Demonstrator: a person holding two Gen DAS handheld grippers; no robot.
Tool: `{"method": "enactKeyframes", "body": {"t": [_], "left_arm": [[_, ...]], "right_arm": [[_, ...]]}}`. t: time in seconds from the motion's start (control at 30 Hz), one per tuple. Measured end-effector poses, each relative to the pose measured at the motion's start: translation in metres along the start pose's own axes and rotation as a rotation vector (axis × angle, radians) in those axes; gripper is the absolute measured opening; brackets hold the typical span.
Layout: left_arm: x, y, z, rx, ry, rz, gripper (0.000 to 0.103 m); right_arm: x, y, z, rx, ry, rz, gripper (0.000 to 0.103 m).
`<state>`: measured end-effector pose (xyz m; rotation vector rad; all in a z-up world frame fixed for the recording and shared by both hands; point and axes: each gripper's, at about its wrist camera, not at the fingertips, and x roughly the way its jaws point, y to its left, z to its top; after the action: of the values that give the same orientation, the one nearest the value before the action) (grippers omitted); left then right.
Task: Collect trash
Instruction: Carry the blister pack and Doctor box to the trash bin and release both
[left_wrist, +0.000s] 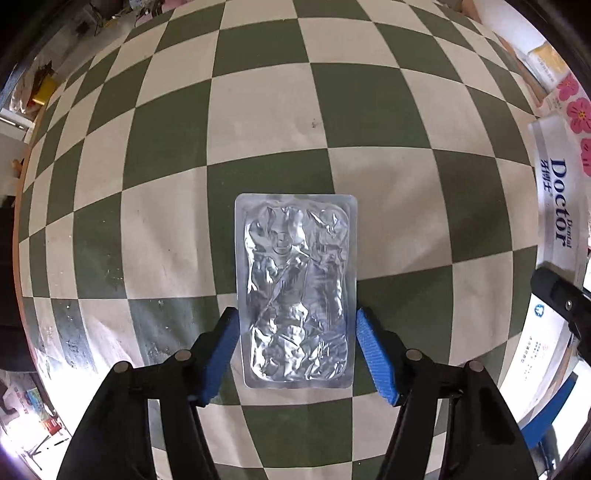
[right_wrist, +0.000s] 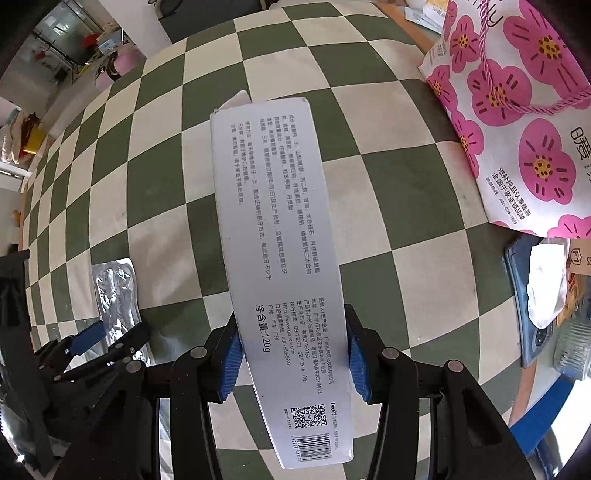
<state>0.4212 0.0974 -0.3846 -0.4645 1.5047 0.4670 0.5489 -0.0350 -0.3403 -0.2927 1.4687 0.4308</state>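
A crumpled clear plastic blister pack (left_wrist: 295, 291) lies flat on the green-and-cream checkered tablecloth (left_wrist: 258, 140). My left gripper (left_wrist: 295, 328) straddles its near half, blue pads (left_wrist: 223, 354) at both long edges, touching or nearly so. The pack also shows in the right wrist view (right_wrist: 116, 299), with the left gripper (right_wrist: 107, 336) around it. A long grey toothpaste box (right_wrist: 284, 266) with printed text and a barcode sits between the pads of my right gripper (right_wrist: 293, 360), which close on its sides. The same box appears at the right edge of the left wrist view (left_wrist: 554, 221).
A white paper bag with pink flowers (right_wrist: 517, 122) stands at the right. Below it lie a blue item with a white tissue (right_wrist: 543, 288) and a clear plastic bottle (right_wrist: 572, 347). The checkered table's round edge (right_wrist: 40, 177) is at the far left, room clutter beyond.
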Motion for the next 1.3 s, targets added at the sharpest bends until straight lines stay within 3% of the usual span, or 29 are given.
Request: {"method": "enactKeyframes", "body": {"t": [0.23,0.33,0.57,0.77,0.97,1.1,1.3], "left_arm": [[-0.067,0.004,-0.012,-0.014,-0.149,-0.013,0.061],[-0.105,0.023,-0.036,-0.030,-0.232,-0.016,0.061],[-0.157,0.086,-0.119,-0.067,-0.377,-0.058,0.061],[-0.173,0.123,-0.213,-0.053,-0.449,-0.132,0.061],[-0.158,0.157,-0.313,-0.061,-0.378,-0.224,0.061],[-0.130,0.176,-0.365,-0.090,-0.273,-0.274,0.061],[-0.043,0.197,-0.418,-0.159,-0.103,-0.296,0.062]], "right_arm": [[-0.011,0.006,-0.014,-0.026,-0.028,0.017,0.051],[-0.023,0.014,-0.032,-0.045,-0.059,0.031,0.051],[-0.061,0.043,-0.099,-0.087,-0.122,0.104,0.051],[-0.095,0.080,-0.200,-0.141,-0.172,0.173,0.051],[-0.115,0.105,-0.333,-0.104,-0.172,0.203,0.051],[-0.098,0.109,-0.415,-0.068,-0.072,0.240,0.051],[-0.036,0.103,-0.510,-0.052,0.089,0.229,0.051]]}}
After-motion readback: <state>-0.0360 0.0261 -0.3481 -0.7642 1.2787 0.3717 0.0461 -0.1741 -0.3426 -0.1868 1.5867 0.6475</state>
